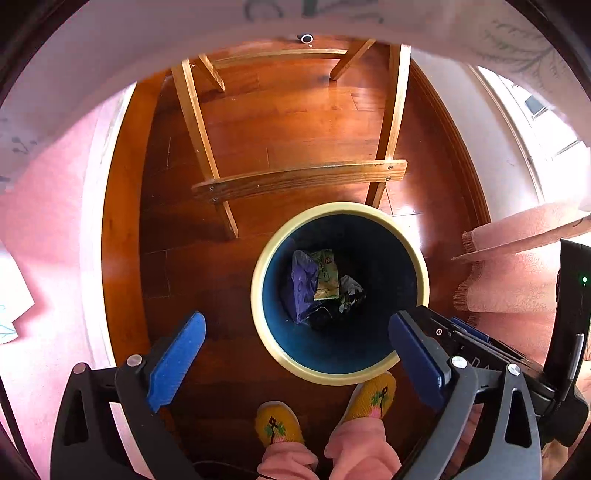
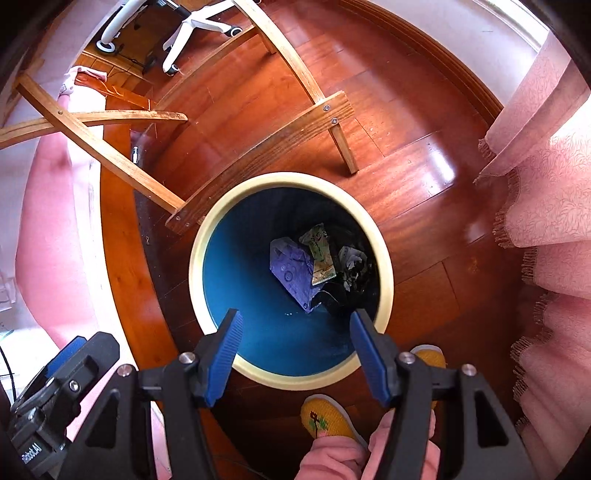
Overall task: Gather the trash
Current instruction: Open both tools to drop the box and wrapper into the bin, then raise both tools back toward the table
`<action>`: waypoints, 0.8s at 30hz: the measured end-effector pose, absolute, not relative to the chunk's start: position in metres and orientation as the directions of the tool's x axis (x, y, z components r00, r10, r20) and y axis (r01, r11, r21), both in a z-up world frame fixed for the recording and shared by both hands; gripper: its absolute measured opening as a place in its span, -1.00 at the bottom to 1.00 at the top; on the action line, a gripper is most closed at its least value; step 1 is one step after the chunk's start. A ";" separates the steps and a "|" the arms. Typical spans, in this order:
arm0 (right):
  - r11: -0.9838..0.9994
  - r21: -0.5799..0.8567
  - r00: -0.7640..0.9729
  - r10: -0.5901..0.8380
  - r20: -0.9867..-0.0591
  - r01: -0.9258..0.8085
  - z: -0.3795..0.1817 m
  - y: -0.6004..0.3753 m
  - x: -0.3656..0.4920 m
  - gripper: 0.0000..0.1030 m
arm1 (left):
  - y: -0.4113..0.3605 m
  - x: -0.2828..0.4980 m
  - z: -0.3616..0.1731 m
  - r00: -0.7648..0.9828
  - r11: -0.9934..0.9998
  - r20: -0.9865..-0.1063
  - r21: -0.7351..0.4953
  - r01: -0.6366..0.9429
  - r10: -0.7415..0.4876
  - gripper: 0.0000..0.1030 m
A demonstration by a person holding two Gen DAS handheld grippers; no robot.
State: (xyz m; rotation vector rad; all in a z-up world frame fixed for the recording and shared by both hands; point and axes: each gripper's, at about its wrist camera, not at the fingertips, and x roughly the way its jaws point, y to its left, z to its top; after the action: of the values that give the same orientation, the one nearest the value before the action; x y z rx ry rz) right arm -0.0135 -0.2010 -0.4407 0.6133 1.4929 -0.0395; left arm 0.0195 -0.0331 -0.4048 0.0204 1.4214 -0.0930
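Trash (image 2: 317, 273) lies at the bottom of the upright blue bin (image 2: 236, 258) on the wood floor, the green wrapper (image 1: 325, 274) lengthwise near-to-far, both the left gripper (image 1: 295, 363) and right gripper (image 2: 295, 356) spread empty above; only the right view shows a white chair base (image 2: 184, 26).

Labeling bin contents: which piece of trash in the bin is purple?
The large crumpled purple wrapper, leftmost; the green-yellow packet and black-white scrap lie to its right.
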 end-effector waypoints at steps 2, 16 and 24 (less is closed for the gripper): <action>0.849 0.363 0.118 0.345 -0.931 0.384 -0.428 -0.198 -0.014 0.18 | -0.032 0.021 -0.389 0.161 0.997 -0.986 -0.038 0.074 -0.049 0.92; 0.902 0.349 0.124 0.327 -0.937 0.253 -0.309 -0.178 -0.015 0.18 | -0.016 0.014 -0.272 0.212 0.998 -0.977 -0.025 0.052 -0.036 0.92; 0.934 0.337 0.143 0.320 -0.937 0.116 -0.222 -0.171 -0.016 0.18 | -0.002 -0.004 -0.188 0.251 1.000 -0.968 -0.029 0.002 -0.028 0.92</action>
State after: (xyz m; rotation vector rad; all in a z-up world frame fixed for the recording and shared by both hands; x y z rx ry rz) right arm -0.0156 -0.1708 -0.2220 0.3676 1.4295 0.1515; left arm -0.0042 -0.0025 -0.1885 -0.0234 1.3169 -0.0202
